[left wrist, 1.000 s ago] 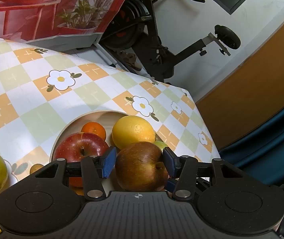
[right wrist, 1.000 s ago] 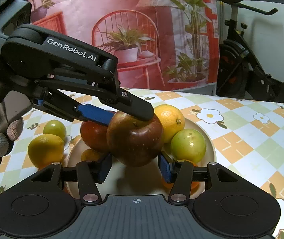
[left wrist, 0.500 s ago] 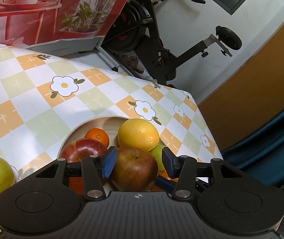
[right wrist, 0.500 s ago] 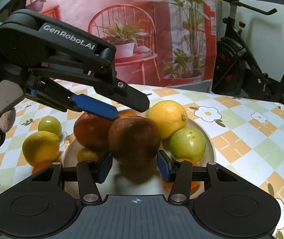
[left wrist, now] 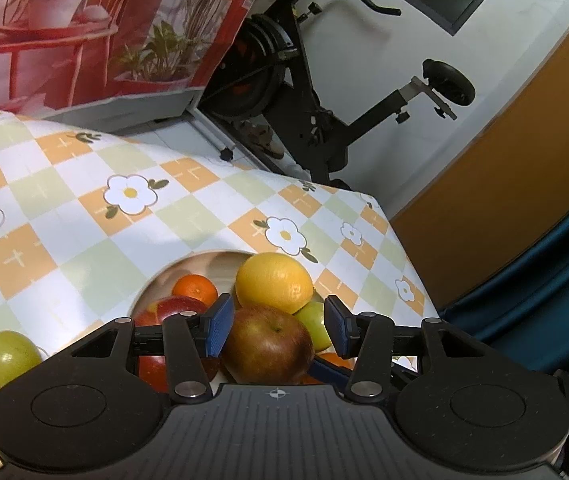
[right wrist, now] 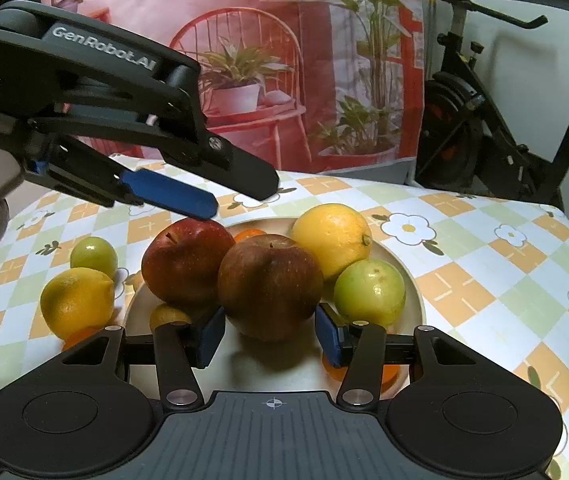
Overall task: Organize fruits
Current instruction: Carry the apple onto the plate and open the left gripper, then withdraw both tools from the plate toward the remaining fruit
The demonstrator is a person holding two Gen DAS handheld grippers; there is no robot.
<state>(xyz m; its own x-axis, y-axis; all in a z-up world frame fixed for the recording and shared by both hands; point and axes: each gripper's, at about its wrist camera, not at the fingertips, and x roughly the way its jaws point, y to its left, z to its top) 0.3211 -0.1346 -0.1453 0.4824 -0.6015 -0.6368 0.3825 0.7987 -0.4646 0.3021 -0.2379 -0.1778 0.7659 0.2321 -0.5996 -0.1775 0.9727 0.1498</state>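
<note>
My left gripper (right wrist: 208, 204) has let go of the dark apple (right wrist: 270, 286) and lifted clear above the plate (right wrist: 414, 292); its fingers are open, nothing between them. The apple now sits on the plate against the red apple (right wrist: 184, 264) and lemon (right wrist: 332, 238). Right gripper (right wrist: 270, 338) open, empty, pads either side of the apple, not pressing. Placement looks done; a lemon (right wrist: 76, 302) and a green fruit (right wrist: 93, 257) remain on the table.
</note>
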